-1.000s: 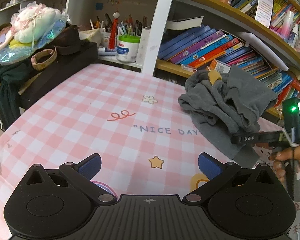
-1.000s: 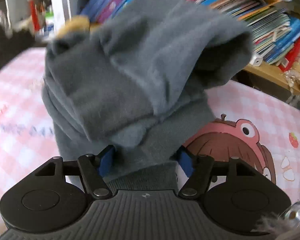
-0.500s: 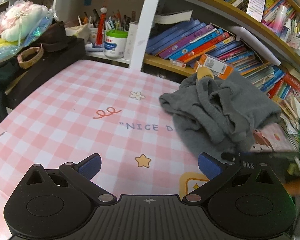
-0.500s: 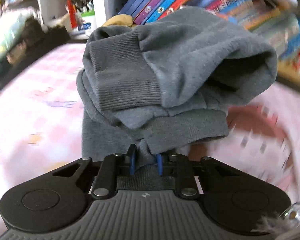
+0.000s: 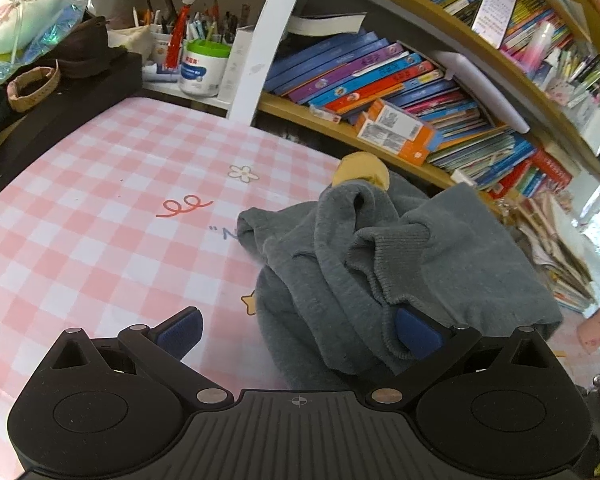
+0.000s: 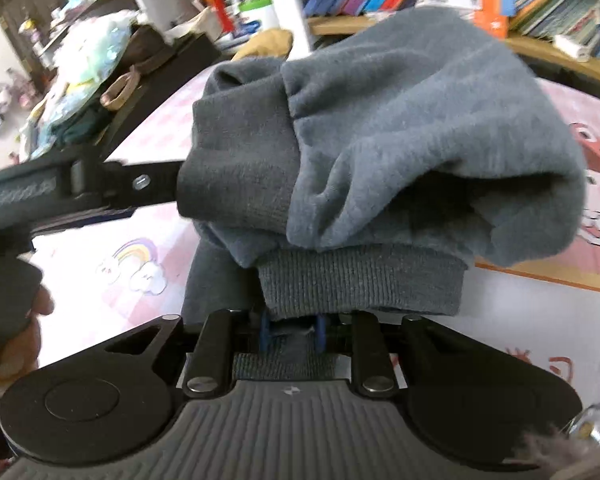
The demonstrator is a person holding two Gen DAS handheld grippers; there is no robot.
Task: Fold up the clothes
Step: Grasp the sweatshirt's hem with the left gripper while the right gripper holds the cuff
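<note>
Right tool [image 6: 290,334] pinches grey sweatshirt [image 6: 400,152]; left tool [image 5: 298,334] wide; tablecloth [image 5: 100,240] lettering mostly covered

Right claw [image 6: 290,334]: jaws drawn in close, blue pads [image 6: 265,332] clamped on a ribbed hem of the grey garment [image 6: 400,152]; jaws just closed hard, then eased slightly, cloth between them. Pitched steeply downward. Left claw [image 5: 298,330]: jaws spread wide, pitched downward, right pad [image 5: 416,334] touching the cloth, left pad [image 5: 180,334] clear of it, nothing gripped. Left hand [image 6: 12,336] wrapped round its handle, seen at frame edge in right wrist view.
</note>
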